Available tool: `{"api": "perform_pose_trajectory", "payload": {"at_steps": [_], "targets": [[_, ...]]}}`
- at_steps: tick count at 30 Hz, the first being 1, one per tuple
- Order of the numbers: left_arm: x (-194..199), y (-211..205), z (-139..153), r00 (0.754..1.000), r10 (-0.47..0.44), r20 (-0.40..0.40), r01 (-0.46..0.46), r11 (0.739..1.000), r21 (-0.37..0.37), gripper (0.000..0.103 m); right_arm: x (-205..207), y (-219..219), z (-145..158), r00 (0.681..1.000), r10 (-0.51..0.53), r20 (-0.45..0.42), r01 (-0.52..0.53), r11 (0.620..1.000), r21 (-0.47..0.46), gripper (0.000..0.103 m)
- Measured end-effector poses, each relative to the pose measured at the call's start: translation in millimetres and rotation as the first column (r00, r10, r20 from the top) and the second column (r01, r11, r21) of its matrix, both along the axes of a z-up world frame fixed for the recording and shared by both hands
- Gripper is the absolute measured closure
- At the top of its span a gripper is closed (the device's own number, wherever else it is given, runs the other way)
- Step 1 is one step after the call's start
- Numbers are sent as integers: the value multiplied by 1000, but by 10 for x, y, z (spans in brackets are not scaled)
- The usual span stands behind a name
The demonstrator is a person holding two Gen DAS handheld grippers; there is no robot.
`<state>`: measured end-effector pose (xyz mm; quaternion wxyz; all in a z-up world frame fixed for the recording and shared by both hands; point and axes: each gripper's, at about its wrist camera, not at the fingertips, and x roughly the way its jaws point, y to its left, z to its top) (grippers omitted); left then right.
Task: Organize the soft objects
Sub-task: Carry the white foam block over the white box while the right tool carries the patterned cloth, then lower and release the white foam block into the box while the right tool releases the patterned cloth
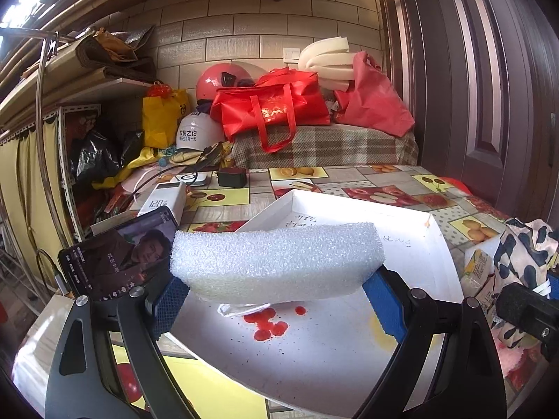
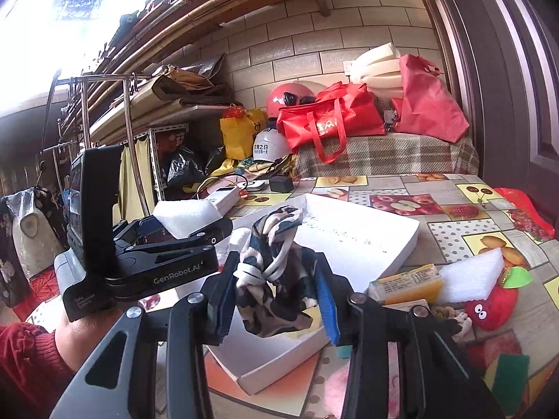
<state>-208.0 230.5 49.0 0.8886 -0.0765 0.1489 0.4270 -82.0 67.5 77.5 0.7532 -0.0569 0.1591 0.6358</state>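
My left gripper is shut on a wide block of white foam, its blue pads pressing both ends, above the white shallow box. The box floor has red stains. In the right wrist view the same foam shows in the left gripper at the left. My right gripper is shut on a knotted cloth with dark blotches and white patches, held over the near part of the box. That cloth appears at the right edge of the left wrist view.
On the fruit-print tablecloth right of the box lie a yellow pack, a white foam wedge, a red plush toy and a green scouring pad. A phone, a power bank and cables stand at the left. Red bags are behind.
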Motion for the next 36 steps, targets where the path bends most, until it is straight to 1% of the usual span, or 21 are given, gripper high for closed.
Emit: {"api": "perform_pose_trajectory", "payload": {"at_steps": [3,10,14,16,19,22,28,36], "targets": [[7,47,3,1000,7,5,-7,1000,-1,11,-19,115,-7,1000,-9,7,10,1000,-5,62],[81,118,10,1000,-12,-11,12,1000,8,11,82,385,-25,999,-47,17,47,999,-18,62],[108,229,27,1000,7,-2,-6,1000,13,11,126,522,-31,998,-60,26,61,998,-27,62],[113,272,39,1000,26,3,-26,999,30,11,152,582,-37,997,-67,23,68,997,-34,62],[133,337,48,1000,31,6,-31,999,31,11,180,665,-46,997,-74,21,75,996,-52,62],[127,360,47,1000,25,12,-25,999,27,11,201,715,-60,997,-76,12,77,994,-73,62],[195,446,29,1000,-4,-15,3,1000,-13,11,233,785,-87,996,-87,-8,86,990,-108,62],[243,414,34,999,-20,-32,20,1000,2,11,232,829,-103,996,-90,-6,88,987,-132,61]]}}
